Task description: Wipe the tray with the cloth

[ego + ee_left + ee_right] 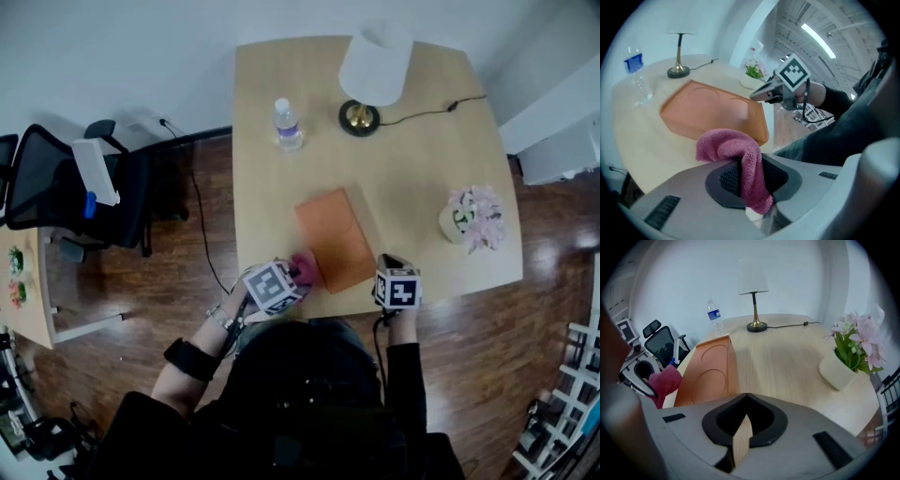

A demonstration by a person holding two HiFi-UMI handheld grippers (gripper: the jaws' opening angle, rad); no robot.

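My left tool (750, 174) is clamped on the pink cloth (733, 149). A fold of it is pinched between the pads, and the rest bunches out in front of the tips. From the head view the cloth sits at the near left corner of the tray (336, 239), close to the near edge of the worktop (422, 159). I cannot tell whether the cloth touches the tray or hangs just clear of it.

The tray is orange and rectangular with two round recesses in its floor. It lies flat on the worktop, angled a little, between my two tools.

My right tool (742, 433) has its jaws together with nothing between them; only a thin sliver of worktop shows through. Its tip is just beside the tray's near right corner, and I cannot tell if it makes contact.

Farther back stand a water bottle (288, 125) on the left and a lamp (373, 70) to its right. A pot of pink flowers (472, 217) is at the right edge, well apart from the tray.
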